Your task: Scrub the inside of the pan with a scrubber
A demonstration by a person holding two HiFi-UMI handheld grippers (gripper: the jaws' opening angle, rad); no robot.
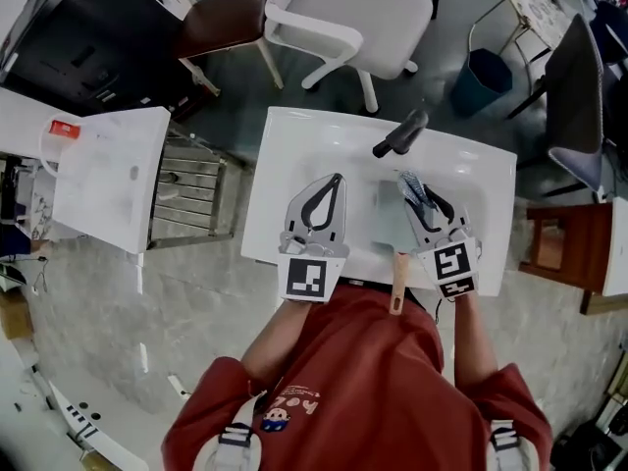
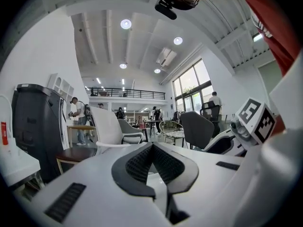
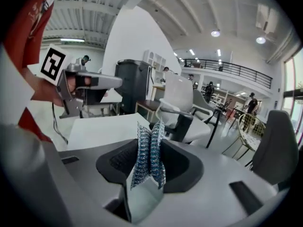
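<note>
Right hand-held gripper (image 1: 422,196): clamped on blue scrubber (image 3: 149,157), nearer the pan (image 1: 391,219). Left hand-held gripper (image 2: 151,148): tips together, empty. Pan: in sink (image 1: 285,165) between the 2, just left of the scrubber, wooden handle (image 1: 396,285) toward the person, body toward the faucet (image 1: 400,132)

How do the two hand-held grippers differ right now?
The left gripper is shut on nothing; the right gripper is shut on a folded blue scrubber. The left gripper sits over the white sink's left side, the right gripper nearer the tap. Both carry a cube with square markers.
</note>
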